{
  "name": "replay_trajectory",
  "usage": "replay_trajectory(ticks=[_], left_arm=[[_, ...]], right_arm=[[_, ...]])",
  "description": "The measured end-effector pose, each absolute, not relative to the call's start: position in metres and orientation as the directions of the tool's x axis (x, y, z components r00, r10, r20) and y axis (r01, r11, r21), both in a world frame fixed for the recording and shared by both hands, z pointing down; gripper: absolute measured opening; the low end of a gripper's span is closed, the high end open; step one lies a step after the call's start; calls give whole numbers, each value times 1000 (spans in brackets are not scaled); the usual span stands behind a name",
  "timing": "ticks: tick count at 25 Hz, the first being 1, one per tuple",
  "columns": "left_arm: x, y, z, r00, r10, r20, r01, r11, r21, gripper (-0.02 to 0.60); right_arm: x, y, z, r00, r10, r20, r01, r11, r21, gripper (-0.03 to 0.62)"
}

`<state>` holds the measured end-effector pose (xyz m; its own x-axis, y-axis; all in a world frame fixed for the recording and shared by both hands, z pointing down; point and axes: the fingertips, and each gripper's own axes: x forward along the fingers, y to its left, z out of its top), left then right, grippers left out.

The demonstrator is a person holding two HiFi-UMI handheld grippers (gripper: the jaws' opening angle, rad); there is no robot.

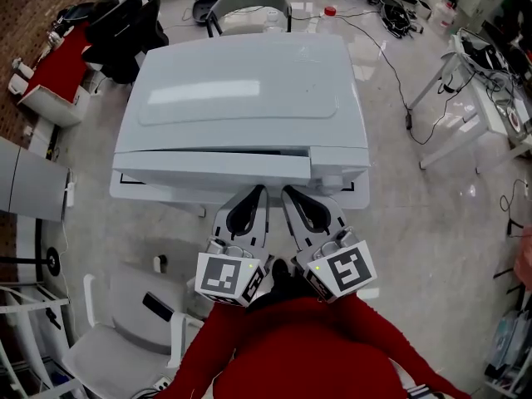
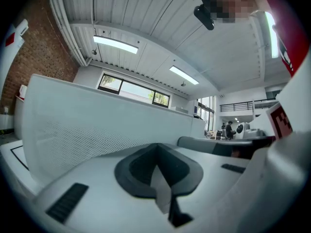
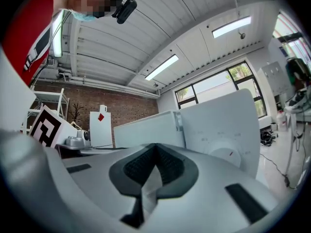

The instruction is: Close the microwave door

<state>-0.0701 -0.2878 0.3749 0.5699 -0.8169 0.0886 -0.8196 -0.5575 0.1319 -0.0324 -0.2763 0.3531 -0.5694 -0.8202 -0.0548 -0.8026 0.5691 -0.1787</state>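
Left gripper [image 1: 254, 194] and right gripper [image 1: 291, 194] sit side by side just before the microwave [image 1: 241, 106], tips converging, maybe touching its front. Both pairs of jaws pressed together, nothing between. Red sleeves [image 1: 291, 339] trail behind.

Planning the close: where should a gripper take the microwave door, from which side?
Push rather than clamp: the microwave door shows a flat front, no handle visible. Press near its right end beside the control panel, coming from the front; the dark gap along its top shows there, so the hinge is likely left. The right gripper, jaws shut, is nearest.
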Motion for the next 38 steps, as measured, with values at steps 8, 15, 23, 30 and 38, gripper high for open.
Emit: replay_trajectory(ticks=[8, 15, 23, 30, 38], left_arm=[[-68, -293, 375, 550, -830, 93, -833, -536, 141, 9], [-69, -294, 373, 545, -834, 90, -837, -534, 117, 9], [-65, -295, 373, 545, -832, 103, -838, -538, 89, 8], [-64, -302, 369, 536, -840, 83, -842, -527, 111, 8], [-62, -292, 372, 566, -819, 96, -824, -560, 87, 8]], right_arm=[[-24, -282, 359, -543, -839, -43, -802, 534, -267, 11], [-26, -284, 364, -528, -849, -16, -815, 512, -272, 11], [-33, -287, 367, -512, -859, 8, -831, 494, -256, 11], [-26, -295, 373, -469, -882, 43, -859, 444, -253, 11], [-35, -280, 373, -567, -820, 77, -807, 533, -255, 12]])
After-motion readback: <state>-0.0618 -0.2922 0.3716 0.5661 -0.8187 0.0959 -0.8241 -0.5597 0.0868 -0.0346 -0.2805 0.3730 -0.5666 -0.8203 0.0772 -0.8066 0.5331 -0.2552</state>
